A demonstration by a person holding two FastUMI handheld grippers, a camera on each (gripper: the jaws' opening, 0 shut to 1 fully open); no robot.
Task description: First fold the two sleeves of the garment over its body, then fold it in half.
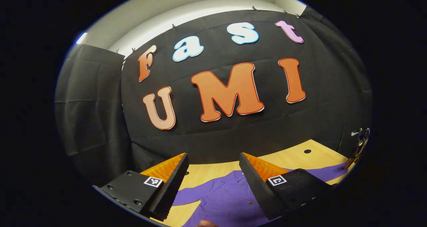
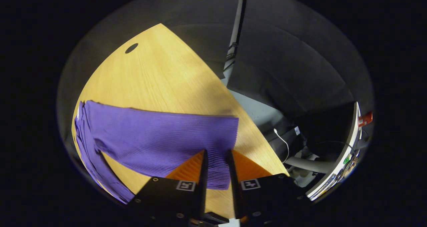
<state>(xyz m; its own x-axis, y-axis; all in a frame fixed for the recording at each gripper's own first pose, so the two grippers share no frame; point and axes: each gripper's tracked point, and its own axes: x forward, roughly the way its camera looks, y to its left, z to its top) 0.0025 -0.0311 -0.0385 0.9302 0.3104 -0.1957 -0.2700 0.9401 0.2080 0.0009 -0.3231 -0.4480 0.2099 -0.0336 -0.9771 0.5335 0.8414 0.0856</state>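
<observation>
Currently clamping purple garment [image 2: 156,137] sleeve end with right hand-held gripper [image 2: 216,168] (fingers narrow, cloth between), sleeve stretched over wooden counter [image 2: 160,76]. Left hand-held gripper [image 1: 213,173] spread wide, hovering above garment body, holding nothing.

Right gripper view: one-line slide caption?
Right gripper shut on the purple sleeve's cuff end above the wooden table.

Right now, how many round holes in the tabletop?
1 that I can see: a dark hole near the far edge of the wooden table, beyond the purple garment. Fabric may cover others.
</observation>
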